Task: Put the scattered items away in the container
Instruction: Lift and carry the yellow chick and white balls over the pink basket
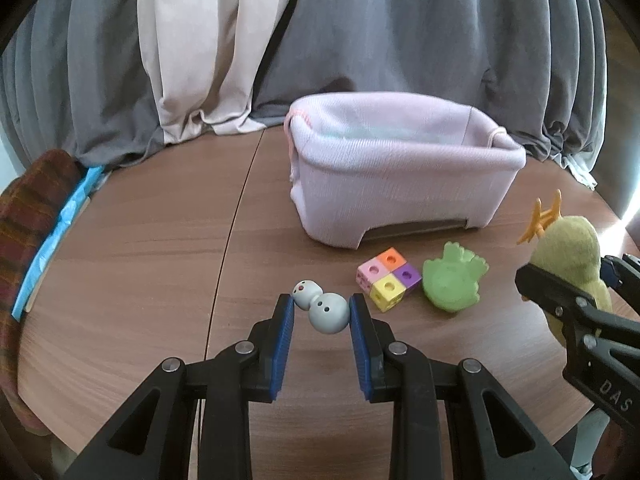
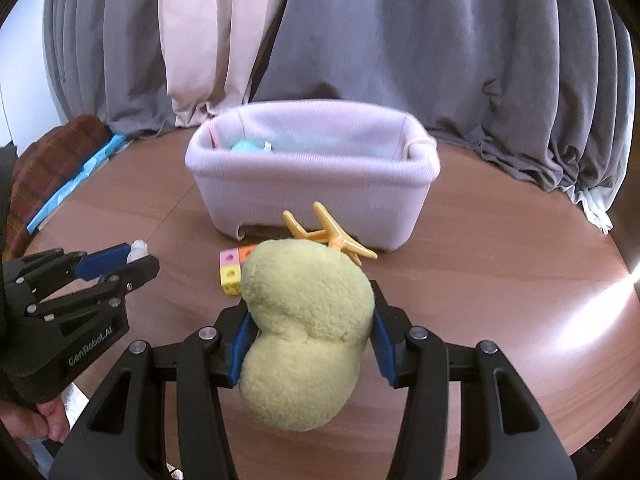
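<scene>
Left gripper (image 1: 322, 308) clamped on a pale snowman figure (image 1: 320, 306), lifted over the table's (image 1: 140, 248) near edge. At centre, pink fabric container (image 1: 400, 200) toward the far edge, 1 teal item (image 2: 250, 146) already inside. Before it, still loose: cube block (image 1: 388, 278), green toy (image 1: 454, 282), orange clip (image 2: 328, 236). Right gripper (image 2: 308, 332) gripping a yellow plush (image 2: 304, 332), raised. 2 in hand, 3 left.

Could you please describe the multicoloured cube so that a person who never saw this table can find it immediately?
Find the pale pink fabric basket on the round wooden table. In front of its near wall, on the tabletop, lies the cube, with a flat green toy beside it. It alone is built from small pink, orange, purple and yellow blocks, each with a round hole.
</scene>
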`<action>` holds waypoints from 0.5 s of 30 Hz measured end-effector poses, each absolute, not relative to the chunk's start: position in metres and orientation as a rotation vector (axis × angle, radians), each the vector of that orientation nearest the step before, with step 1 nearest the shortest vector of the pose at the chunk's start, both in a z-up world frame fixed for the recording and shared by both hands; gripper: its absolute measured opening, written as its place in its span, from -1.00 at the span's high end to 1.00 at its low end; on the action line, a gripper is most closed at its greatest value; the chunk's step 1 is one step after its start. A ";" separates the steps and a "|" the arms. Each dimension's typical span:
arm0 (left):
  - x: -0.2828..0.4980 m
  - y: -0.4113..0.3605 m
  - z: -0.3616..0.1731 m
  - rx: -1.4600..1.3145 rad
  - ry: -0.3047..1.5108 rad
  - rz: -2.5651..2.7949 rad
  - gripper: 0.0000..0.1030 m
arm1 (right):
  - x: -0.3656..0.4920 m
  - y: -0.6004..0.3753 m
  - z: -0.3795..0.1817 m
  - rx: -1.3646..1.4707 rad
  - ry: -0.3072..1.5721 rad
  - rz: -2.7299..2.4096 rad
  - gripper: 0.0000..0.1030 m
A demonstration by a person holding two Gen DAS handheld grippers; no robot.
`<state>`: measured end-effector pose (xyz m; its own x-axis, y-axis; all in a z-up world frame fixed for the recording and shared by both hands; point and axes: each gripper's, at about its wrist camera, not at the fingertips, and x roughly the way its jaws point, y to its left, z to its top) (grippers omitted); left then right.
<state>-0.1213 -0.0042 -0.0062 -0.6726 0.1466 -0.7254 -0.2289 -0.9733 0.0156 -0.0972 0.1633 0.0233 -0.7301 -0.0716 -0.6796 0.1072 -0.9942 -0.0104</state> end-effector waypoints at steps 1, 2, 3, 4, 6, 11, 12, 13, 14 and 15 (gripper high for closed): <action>-0.121 -0.003 -0.004 -1.150 0.158 2.698 0.51 | -0.098 0.164 0.027 1.101 0.076 -2.841 0.09; -0.121 -0.002 -0.001 -1.146 0.160 2.699 0.51 | -0.099 0.165 0.029 1.095 0.076 -2.845 0.09; -0.121 -0.001 0.002 -1.143 0.161 2.701 0.51 | -0.101 0.165 0.032 1.090 0.075 -2.848 0.09; -0.121 0.001 0.005 -1.139 0.162 2.704 0.51 | -0.102 0.164 0.035 1.082 0.078 -2.852 0.09; -0.122 0.003 0.011 -1.132 0.165 2.709 0.51 | -0.104 0.165 0.041 1.072 0.080 -2.859 0.09; -0.124 0.010 0.022 -1.113 0.170 2.721 0.51 | -0.108 0.168 0.054 1.046 0.087 -2.870 0.09; -0.125 0.011 0.025 -1.109 0.171 2.723 0.51 | -0.109 0.168 0.057 1.041 0.091 -2.872 0.09; -0.126 0.012 0.027 -1.105 0.172 2.726 0.51 | -0.110 0.168 0.059 1.037 0.094 -2.874 0.09; -0.127 0.013 0.029 -1.102 0.171 2.728 0.51 | -0.111 0.169 0.061 1.033 0.093 -2.876 0.09; -0.127 0.014 0.032 -1.098 0.171 2.732 0.51 | -0.112 0.169 0.064 1.026 0.096 -2.879 0.09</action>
